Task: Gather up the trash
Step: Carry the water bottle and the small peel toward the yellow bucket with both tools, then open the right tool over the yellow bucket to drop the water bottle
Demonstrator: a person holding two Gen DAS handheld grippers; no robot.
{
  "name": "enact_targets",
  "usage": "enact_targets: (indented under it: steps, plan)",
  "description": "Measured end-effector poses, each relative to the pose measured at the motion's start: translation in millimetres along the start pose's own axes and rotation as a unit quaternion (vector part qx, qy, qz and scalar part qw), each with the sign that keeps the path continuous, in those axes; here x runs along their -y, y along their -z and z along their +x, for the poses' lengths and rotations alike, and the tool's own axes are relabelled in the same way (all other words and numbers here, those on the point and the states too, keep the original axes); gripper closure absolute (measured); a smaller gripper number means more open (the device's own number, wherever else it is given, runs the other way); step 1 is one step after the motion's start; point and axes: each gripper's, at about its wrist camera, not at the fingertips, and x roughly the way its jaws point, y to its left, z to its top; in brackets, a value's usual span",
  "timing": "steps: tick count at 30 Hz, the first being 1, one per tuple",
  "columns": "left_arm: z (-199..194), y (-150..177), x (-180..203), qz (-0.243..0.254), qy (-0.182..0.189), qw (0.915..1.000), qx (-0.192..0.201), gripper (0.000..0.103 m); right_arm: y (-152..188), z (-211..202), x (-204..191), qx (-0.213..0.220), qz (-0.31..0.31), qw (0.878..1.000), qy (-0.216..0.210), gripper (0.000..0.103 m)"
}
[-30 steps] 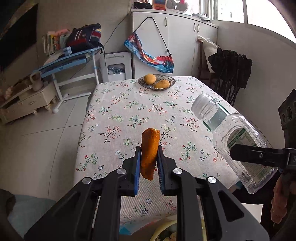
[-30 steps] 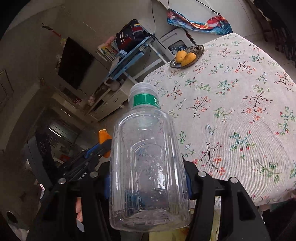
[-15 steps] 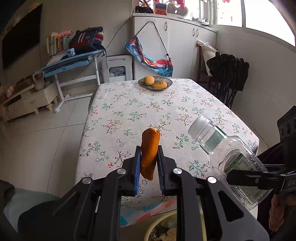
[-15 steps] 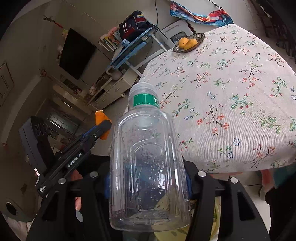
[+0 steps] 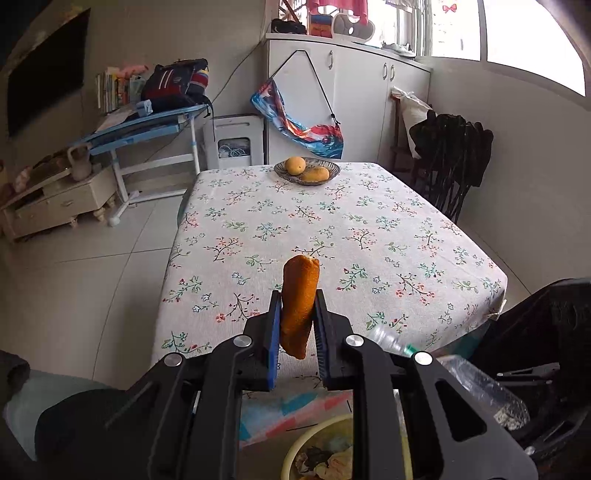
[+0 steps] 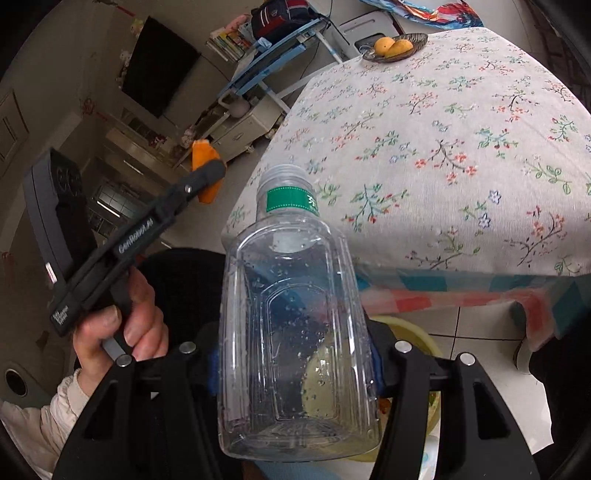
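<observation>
Daylight from windows (image 5: 461, 29), blown out white; soft shadows; heavy fisheye bending, dark vignetted corners; right wrist view dimmer, far room murky

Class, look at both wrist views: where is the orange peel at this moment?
The orange peel is clamped upright in the left gripper, in front of the table's near edge; the right wrist view shows it left of the plastic bottle.

The left gripper (image 5: 297, 325), bottom centre of its view, has its jaws nearly closed, clamping an orange peel (image 5: 300, 302). The right gripper (image 6: 293, 363), low in its view, grips a bottle (image 6: 295, 332). A hand (image 6: 122, 328) at left clasps the left gripper's handle.
</observation>
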Motion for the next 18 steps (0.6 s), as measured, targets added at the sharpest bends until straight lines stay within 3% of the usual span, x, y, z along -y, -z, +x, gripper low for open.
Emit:
enact_targets:
  steps: [7, 13, 18]
  plan:
    - [-11.0, 6.3, 4.2, 0.001, 0.003, 1.0, 0.004, 0.087, 29.0, 23.5, -8.8, -0.093, -0.035, 0.995, 0.029, 0.047]
    - [-20.4, 11.9, 7.8, 0.004, 0.008, 1.0, 0.004, 0.087, 53.8, 52.9, -8.2, -0.174, -0.052, 0.981, 0.064, 0.047]
    - [-29.7, 17.2, 14.0, 0.009, 0.011, 0.9999, 0.006, 0.087, 59.5, 66.3, 0.5, -0.178, -0.03, 0.98, 0.084, 0.045]
